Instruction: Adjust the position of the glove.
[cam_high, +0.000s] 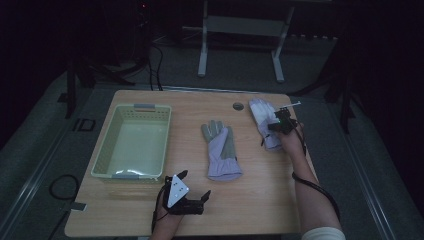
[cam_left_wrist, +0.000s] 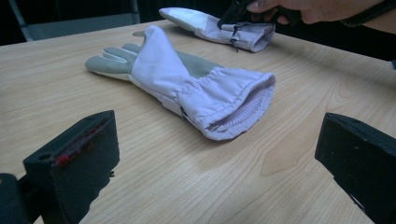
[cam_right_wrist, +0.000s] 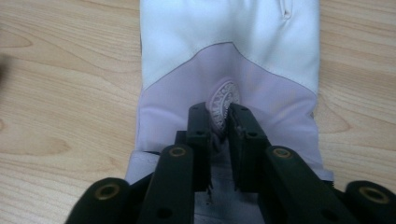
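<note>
Right hand-held gripper (cam_right_wrist: 219, 123) pinches the far glove's (cam_right_wrist: 229, 56) fabric for lifting; left hand-held gripper (cam_left_wrist: 215, 158) waits wide near glove 2 (cam_left_wrist: 187, 88).

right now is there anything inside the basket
No, the basket in the high view shows a bare pale floor, while both gloves, the middle glove and the far glove, lie on the table.

Gloves (cam_high: 223, 150) lilac, grey, white; basket (cam_high: 107, 145) pale green; table (cam_high: 250, 195) light woodgrain; hand-held gripper (cam_high: 194, 192) black.
</note>
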